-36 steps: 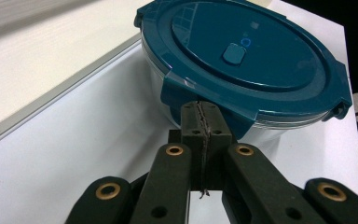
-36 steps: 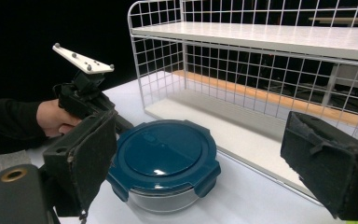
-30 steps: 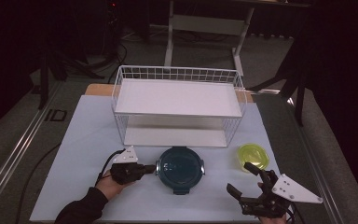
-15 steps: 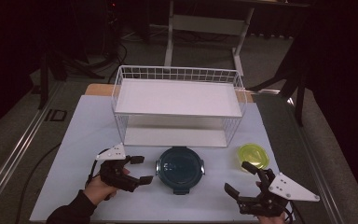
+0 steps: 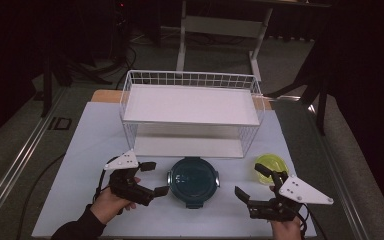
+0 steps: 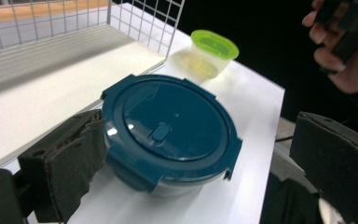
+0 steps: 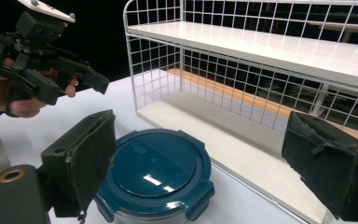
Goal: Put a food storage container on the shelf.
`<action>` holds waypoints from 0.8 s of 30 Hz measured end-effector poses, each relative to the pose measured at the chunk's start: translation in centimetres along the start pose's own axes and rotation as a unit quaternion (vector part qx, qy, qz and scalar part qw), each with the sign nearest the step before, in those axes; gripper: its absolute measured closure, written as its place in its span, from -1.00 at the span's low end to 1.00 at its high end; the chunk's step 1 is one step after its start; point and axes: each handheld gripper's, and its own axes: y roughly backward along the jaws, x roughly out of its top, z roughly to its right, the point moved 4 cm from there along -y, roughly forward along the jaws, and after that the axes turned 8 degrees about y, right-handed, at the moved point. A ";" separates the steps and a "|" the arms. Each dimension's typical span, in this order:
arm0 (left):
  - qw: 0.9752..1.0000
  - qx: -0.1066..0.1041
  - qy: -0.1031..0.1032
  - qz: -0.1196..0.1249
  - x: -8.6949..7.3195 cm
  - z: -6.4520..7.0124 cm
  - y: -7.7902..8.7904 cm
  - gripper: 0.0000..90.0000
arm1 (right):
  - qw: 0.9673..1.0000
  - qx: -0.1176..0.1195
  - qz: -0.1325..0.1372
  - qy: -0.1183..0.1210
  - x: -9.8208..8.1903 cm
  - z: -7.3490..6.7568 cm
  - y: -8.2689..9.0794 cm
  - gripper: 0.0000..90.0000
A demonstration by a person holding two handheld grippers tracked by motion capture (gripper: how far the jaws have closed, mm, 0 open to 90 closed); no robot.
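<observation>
I am holding my left gripper (image 5: 151,177) lower left, jaws just opened wide, empty, beside the teal container (image 5: 193,180). My right gripper (image 5: 252,182) is hovering open lower right. My left gripper view is adding the green-lidded tub's (image 6: 211,54) clear wall.

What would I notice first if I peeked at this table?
Probably the round dark teal container with its clip-on lid, sitting at the front middle of the white table. An open left gripper and an open right gripper hover on either side of it. Behind it stands a white wire rack, and a small tub with a bright green lid sits off to the right.
</observation>
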 end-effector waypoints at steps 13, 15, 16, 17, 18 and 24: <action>0.998 0.006 0.059 -0.028 -0.1 -2.3 -2.9 -0.96 | 1.000 0.005 -0.003 -0.021 0.4 0.4 -1.7 -0.70; 0.997 0.011 0.073 -0.035 -0.4 -3.0 -3.4 -0.95 | 1.000 0.005 -0.019 -0.022 0.2 0.7 -2.3 -0.71; 0.996 0.013 0.079 -0.035 -0.5 -3.2 -3.6 -0.94 | 1.000 0.012 -0.016 -0.024 0.1 0.7 -2.5 -0.71; 0.995 0.013 0.093 -0.034 -0.7 -3.6 -3.8 -0.94 | 0.999 0.014 -0.014 -0.026 0.0 0.7 -2.7 -0.72; 0.994 0.020 0.104 -0.034 -0.8 -4.0 -3.9 -0.94 | 0.999 0.013 -0.014 -0.032 -0.2 0.8 -3.0 -0.72; 0.986 0.006 0.158 -0.053 -1.6 -5.0 -4.4 -0.83 | 0.998 0.020 -0.041 -0.041 -1.0 0.7 -4.2 -0.77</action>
